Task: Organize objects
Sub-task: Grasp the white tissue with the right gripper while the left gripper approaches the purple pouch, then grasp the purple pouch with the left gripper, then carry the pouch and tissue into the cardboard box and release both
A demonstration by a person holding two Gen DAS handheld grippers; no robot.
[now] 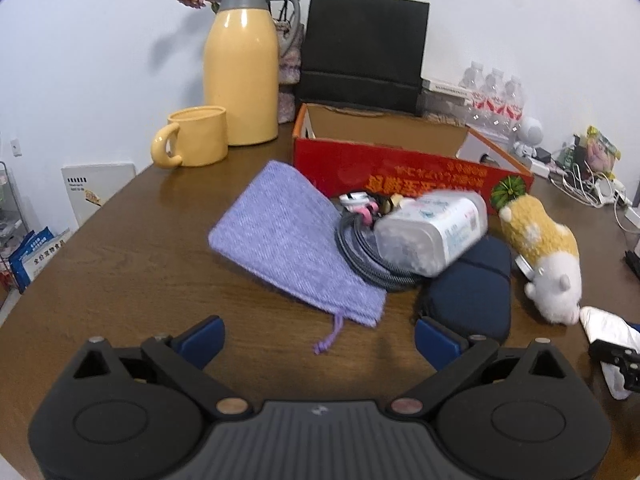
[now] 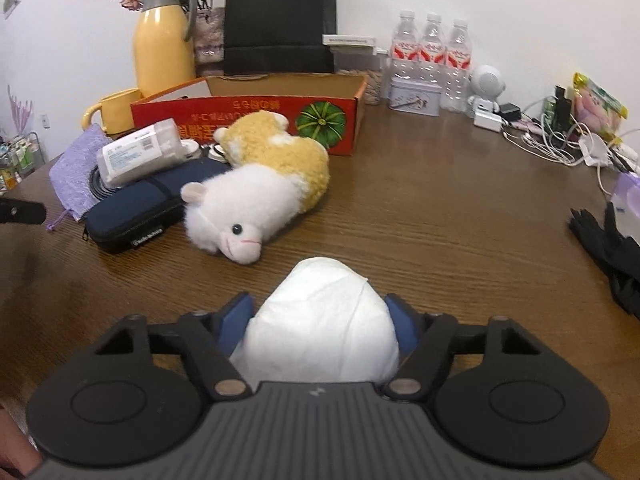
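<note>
**A:** Which step do we read here?

**B:** We see the right gripper with its blue-padded jaws closed against the flanks of a soft white crumpled bundle, paper or cloth, low over the brown wood-grain counter. We judge it bound for the open red cardboard box behind the pile.

**A:** And the left gripper?

**B:** Its jaws stand spread and empty, before the lilac knitted drawstring pouch.

**A:** How should we carry well?

**B:** We advise a gentle squeeze, since the bundle yields and may slip, and a lift clear of the fluffy white-and-tan plush animal and the navy zippered fabric case. The translucent rigid plastic container lies tilted on coiled grey braided cable.
</note>
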